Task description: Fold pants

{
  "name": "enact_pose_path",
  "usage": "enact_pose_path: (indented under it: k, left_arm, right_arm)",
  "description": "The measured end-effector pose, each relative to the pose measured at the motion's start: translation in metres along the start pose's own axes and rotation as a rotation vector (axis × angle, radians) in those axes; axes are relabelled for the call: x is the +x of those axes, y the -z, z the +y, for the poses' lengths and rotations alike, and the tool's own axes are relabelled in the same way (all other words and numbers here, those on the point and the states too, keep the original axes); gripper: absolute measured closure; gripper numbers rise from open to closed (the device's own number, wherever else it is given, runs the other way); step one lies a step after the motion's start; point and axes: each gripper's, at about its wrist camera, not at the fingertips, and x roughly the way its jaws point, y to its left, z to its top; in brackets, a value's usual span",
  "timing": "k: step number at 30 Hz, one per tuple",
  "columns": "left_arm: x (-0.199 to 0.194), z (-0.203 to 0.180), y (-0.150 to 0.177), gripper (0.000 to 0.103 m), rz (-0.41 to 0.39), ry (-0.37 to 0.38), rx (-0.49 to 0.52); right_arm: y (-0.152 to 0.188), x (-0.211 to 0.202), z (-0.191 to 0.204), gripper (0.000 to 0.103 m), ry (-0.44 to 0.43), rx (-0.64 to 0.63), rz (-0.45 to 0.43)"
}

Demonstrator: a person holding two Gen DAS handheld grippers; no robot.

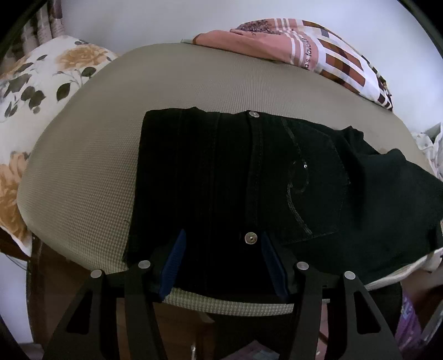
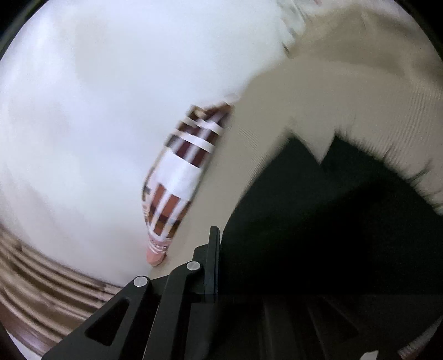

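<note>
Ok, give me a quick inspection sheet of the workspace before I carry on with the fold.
Surface: beige woven bed cover, flat and bare around the garment.
Job's things: black pants lying partly folded; waistband with metal button at the near edge, one part trailing off to the right.
Clutter: floral pillow at left; pink patchwork blanket at the far edge.
Grippers: left gripper with jaws apart astride the waistband, pads not visibly pressing; right gripper shut, black cloth beside it, hold unclear in the blurred view.
Cables: nothing seen.
Surroundings: white wall behind.
</note>
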Motion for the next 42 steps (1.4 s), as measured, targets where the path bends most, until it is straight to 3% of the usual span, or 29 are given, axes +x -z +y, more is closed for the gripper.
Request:
enact_pose_path:
  k: [5, 7, 12, 15, 18, 20, 23, 24, 26, 28, 33, 37, 39, 42]
  left_arm:
    - [0.002, -0.004, 0.000, 0.044, -0.004, -0.011, 0.027]
    - [0.003, -0.004, 0.000, 0.044, -0.004, -0.013, 0.041]
    - [0.004, -0.004, -0.001, 0.042, 0.004, -0.010, 0.043]
    - [0.004, -0.003, -0.001, 0.041, -0.001, -0.005, 0.036]
    - [0.005, -0.007, 0.001, 0.036, -0.007, -0.010, 0.053]
    - [0.006, -0.011, 0.001, 0.031, -0.003, -0.012, 0.075]
    - [0.007, -0.014, 0.001, 0.028, -0.001, -0.013, 0.099]
    - [0.007, -0.013, 0.001, 0.028, -0.003, -0.008, 0.099]
    - [0.007, -0.012, 0.001, 0.028, -0.009, -0.001, 0.098]
    - [0.007, -0.012, 0.002, 0.028, -0.014, 0.005, 0.104]
    - [0.007, -0.011, 0.001, 0.028, -0.003, 0.016, 0.118]
    - [0.007, -0.012, 0.001, 0.027, 0.002, 0.027, 0.135]
    - [0.007, -0.013, 0.001, 0.025, 0.007, 0.033, 0.145]
    - [0.008, -0.015, 0.000, 0.023, 0.021, 0.033, 0.163]
  right_arm:
    - [0.033, -0.033, -0.077, 0.097, 0.135, 0.143, 0.046]
    - [0.045, -0.038, -0.108, 0.101, 0.114, 0.248, 0.043]
    - [0.040, -0.042, -0.097, 0.098, 0.095, 0.196, 0.025]
    - [0.037, -0.045, -0.098, 0.097, 0.030, 0.195, 0.014]
    - [0.030, -0.038, -0.101, 0.091, -0.060, 0.245, 0.035]
    - [0.028, -0.028, -0.101, 0.062, -0.096, 0.290, 0.040]
    - [0.026, -0.022, -0.090, 0.056, -0.081, 0.257, 0.036]
    - [0.024, -0.019, -0.085, 0.058, -0.044, 0.221, 0.052]
    - [0.022, -0.015, -0.079, 0.095, 0.071, 0.151, 0.102]
    - [0.021, -0.015, -0.079, 0.097, 0.093, 0.174, 0.114]
    - [0.005, -0.069, -0.053, 0.098, 0.105, 0.074, -0.020]
    - [0.018, -0.064, -0.095, 0.099, 0.207, 0.144, 0.052]
    - [0.028, -0.063, -0.117, 0.102, 0.170, 0.197, 0.043]
    - [0.028, -0.064, -0.112, 0.101, 0.182, 0.155, 0.020]
